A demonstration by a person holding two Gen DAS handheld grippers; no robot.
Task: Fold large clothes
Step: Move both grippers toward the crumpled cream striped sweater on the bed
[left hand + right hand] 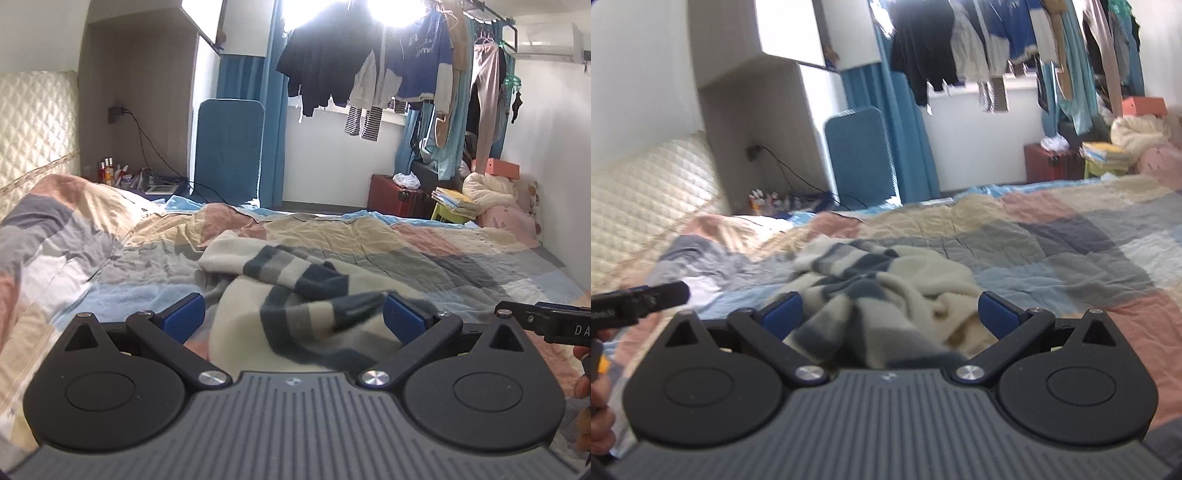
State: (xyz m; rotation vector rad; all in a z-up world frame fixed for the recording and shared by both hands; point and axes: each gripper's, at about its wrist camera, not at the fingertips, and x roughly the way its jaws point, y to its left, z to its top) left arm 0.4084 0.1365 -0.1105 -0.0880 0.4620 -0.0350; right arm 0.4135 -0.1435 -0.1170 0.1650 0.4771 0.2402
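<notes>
A cream fleece garment (280,280) with dark blue and grey stripes lies crumpled on the patchwork bedspread (424,251). My left gripper (293,315) is open just above its near end, its blue fingertips (184,314) wide apart with the cloth between and below them. In the right wrist view the same garment (886,288) lies bunched in front of my right gripper (890,314), which is open too, its jaws straddling the near folds. Neither gripper pinches the cloth. The other gripper's black body (546,325) shows at the right edge of the left wrist view.
A quilted headboard (33,122) stands at the left. Beyond the bed are a blue chair back (229,147), a red case (399,194), stacked items (454,205) and clothes hanging on a rail (388,66). A hand (600,406) shows at the lower left of the right wrist view.
</notes>
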